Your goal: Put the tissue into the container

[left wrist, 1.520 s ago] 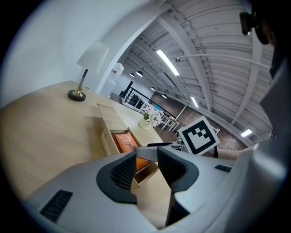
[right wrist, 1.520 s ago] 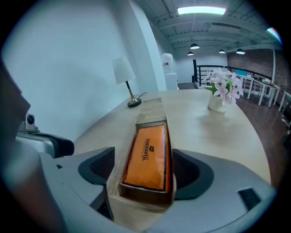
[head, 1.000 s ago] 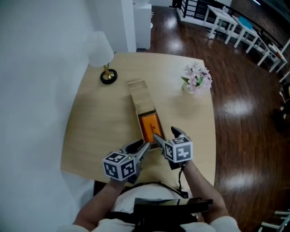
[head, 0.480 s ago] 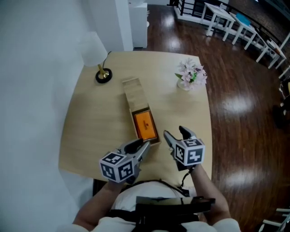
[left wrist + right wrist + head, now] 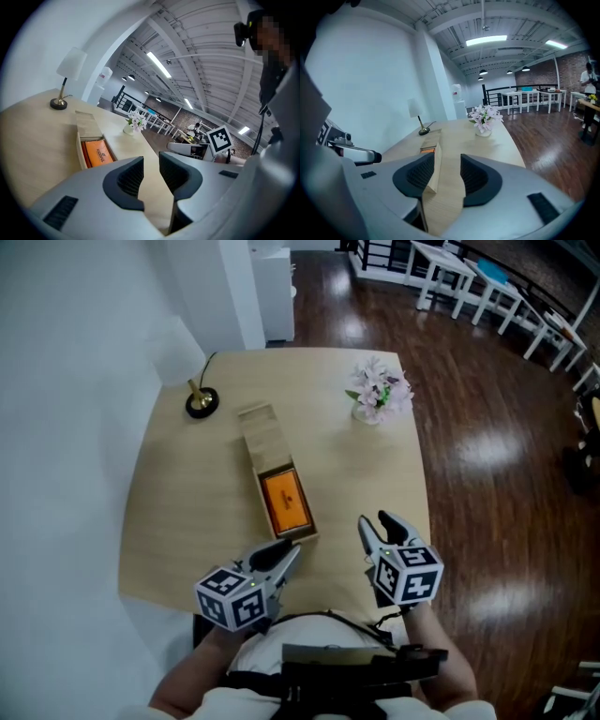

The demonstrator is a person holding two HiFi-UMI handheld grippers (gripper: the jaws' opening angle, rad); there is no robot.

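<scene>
A long wooden container (image 5: 251, 432) lies along the middle of the table, its sliding lid pushed toward the far end. An orange tissue pack (image 5: 284, 501) lies in its open near half, and shows in the left gripper view (image 5: 97, 153) too. My left gripper (image 5: 286, 555) hovers just short of the container's near end. My right gripper (image 5: 375, 526) is off to the container's right, near the table's front right corner. The jaws of both have just been closing, with a gap left and nothing between them. In the right gripper view the container (image 5: 432, 165) lies ahead, beyond the jaws.
A brass lamp (image 5: 200, 401) stands at the table's far left and a vase of pink flowers (image 5: 375, 395) at the far right. The table's right edge (image 5: 424, 493) drops to dark wooden floor. White tables (image 5: 469, 277) stand farther back.
Both grippers have drawn back from the container toward the person. The right one has moved off to the right, away from the box. Both pairs of jaws have narrowed.
</scene>
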